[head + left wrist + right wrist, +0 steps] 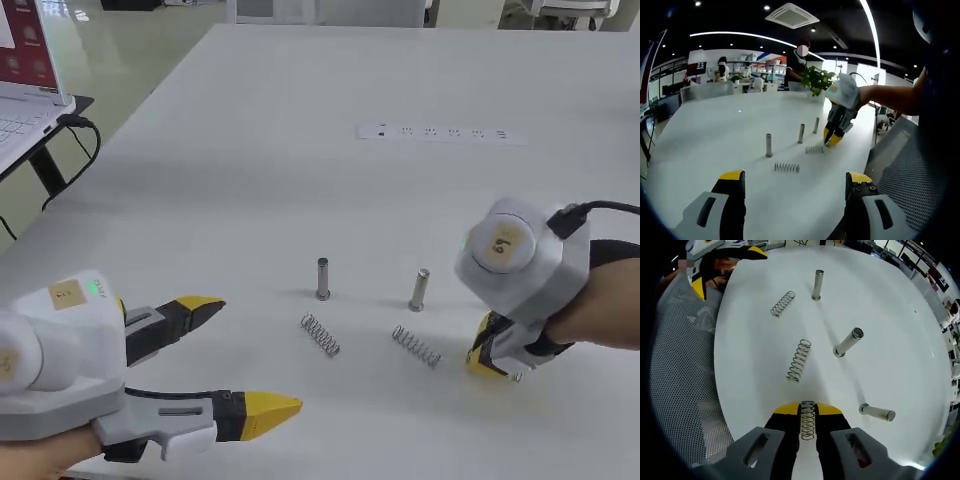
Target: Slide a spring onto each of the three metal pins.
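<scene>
3 pins [817, 285] [849, 342] [876, 413] upright | 2 springs [783, 303] [799, 360] loose | 1 spring [808, 427] in right gripper [808, 409]

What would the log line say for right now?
right gripper: shut on small coiled metal spring | left gripper: open, empty | three silver metal pins: upright, bare | two loose springs: lying on white table

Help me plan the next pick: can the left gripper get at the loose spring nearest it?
Probably yes. The left gripper is open, and that spring lies flat on bare table ahead of its jaws; the right gripper sits farther off.
</scene>
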`<state>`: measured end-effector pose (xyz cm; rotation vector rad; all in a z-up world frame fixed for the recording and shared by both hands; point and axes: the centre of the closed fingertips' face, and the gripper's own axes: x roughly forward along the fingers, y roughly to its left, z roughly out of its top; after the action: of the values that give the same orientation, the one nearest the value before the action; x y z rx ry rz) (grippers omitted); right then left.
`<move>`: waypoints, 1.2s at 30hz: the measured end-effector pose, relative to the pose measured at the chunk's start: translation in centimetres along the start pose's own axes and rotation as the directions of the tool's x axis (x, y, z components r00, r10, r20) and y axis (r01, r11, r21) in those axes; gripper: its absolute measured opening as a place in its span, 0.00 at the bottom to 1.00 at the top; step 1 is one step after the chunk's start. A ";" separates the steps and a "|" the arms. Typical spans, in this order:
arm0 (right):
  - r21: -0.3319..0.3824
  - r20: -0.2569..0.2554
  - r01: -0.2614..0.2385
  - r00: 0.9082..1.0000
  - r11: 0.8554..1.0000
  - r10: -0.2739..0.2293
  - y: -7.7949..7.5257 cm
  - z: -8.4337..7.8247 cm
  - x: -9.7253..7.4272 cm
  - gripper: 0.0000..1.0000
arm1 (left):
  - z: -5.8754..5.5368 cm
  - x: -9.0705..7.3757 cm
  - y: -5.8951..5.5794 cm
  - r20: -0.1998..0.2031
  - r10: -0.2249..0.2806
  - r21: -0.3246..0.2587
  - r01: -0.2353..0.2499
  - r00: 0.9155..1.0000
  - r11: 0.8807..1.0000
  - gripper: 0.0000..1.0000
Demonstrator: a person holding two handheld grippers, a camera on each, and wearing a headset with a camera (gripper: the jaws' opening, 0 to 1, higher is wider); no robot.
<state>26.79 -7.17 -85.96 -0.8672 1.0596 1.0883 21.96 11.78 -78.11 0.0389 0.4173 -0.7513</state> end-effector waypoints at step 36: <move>0.143 0.222 0.059 0.971 0.988 -0.090 -1.1 1.5 -3.8 0.08 | -0.1 0.0 -0.1 -0.009 -0.004 0.011 0.004 1.000 1.000 0.79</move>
<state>27.77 -7.06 -81.87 -0.6513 0.8909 1.0139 21.88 11.73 -78.21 0.0515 0.4222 -0.7579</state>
